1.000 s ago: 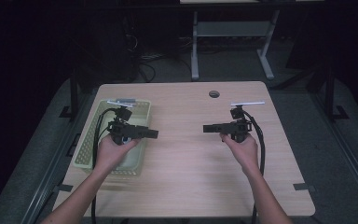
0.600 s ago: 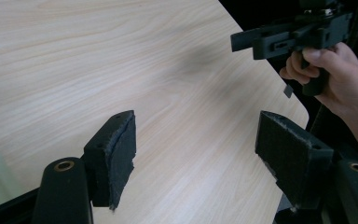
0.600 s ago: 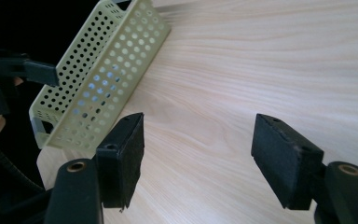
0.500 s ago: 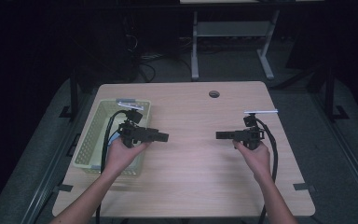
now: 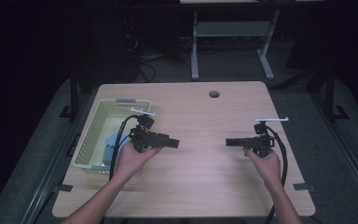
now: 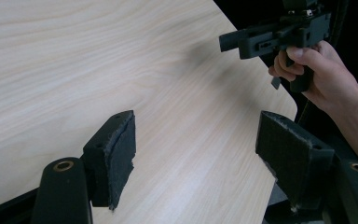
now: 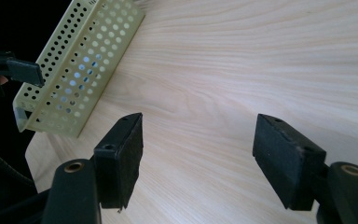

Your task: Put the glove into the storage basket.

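My left gripper [image 5: 173,143] hangs over the wooden table [image 5: 205,116] just right of the pale yellow perforated basket [image 5: 95,123], its jaws pointing right. In the left gripper view it [image 6: 196,149] is open with only bare wood between the pads. Opposite it, near the table's right edge, my right gripper [image 5: 230,142] points left. Its own view shows it [image 7: 198,149] open and empty too, with the basket [image 7: 74,60] beyond at upper left. The right gripper [image 6: 261,39] and the hand holding it show far off in the left gripper view. A blue object [image 5: 110,144] lies in the basket.
A round cable hole [image 5: 214,94] sits near the table's far edge. Black cables trail from both grippers toward the person. Beyond the table stand a metal desk frame [image 5: 228,42] and dark floor. The left gripper's jaw tip [image 7: 21,70] shows beside the basket in the right gripper view.
Both hands have drawn toward the near side of the table. The right gripper shifted rightward toward the table's edge, and the left moved slightly right, off the basket.
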Available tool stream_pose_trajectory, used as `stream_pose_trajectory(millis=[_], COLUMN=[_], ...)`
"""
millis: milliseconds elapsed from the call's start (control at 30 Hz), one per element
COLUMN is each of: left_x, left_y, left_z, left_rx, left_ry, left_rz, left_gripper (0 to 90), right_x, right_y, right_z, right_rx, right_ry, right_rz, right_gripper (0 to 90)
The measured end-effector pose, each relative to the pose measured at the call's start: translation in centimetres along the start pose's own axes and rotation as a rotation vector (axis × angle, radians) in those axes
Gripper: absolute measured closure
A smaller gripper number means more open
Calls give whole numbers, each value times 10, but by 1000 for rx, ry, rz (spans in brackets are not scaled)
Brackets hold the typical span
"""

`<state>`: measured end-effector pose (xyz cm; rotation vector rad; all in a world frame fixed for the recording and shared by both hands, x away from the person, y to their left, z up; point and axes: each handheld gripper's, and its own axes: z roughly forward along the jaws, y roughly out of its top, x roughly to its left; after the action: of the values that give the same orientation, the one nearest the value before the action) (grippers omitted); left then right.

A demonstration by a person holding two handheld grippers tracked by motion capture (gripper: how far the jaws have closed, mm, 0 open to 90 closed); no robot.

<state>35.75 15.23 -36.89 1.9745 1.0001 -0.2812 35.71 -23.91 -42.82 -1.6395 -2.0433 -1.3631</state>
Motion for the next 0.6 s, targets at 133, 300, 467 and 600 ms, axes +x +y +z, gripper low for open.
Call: stream_pose_trajectory(millis=[133,300,467,600], left_x=[-2,-6,-9,-11], left_y=[-2,-6,-9,-13], left_z=[11,24,31,35], left_rx=[7,23,31,30], left_ry=[-14,-22,-28,-27], left_rz=[2,1,16,17], left_gripper=[283,281,281,281], right_x=[-10,-21,-31,-37], right_y=[-7,-15,-24,-31], right_z=[-9,-19,-29,-35], right_rx=[-11,-17,-20,-28], right_ry=[-4,-14,-22,-24], right_rz=[18,32,46,53], right_gripper=[331,326,323,323])
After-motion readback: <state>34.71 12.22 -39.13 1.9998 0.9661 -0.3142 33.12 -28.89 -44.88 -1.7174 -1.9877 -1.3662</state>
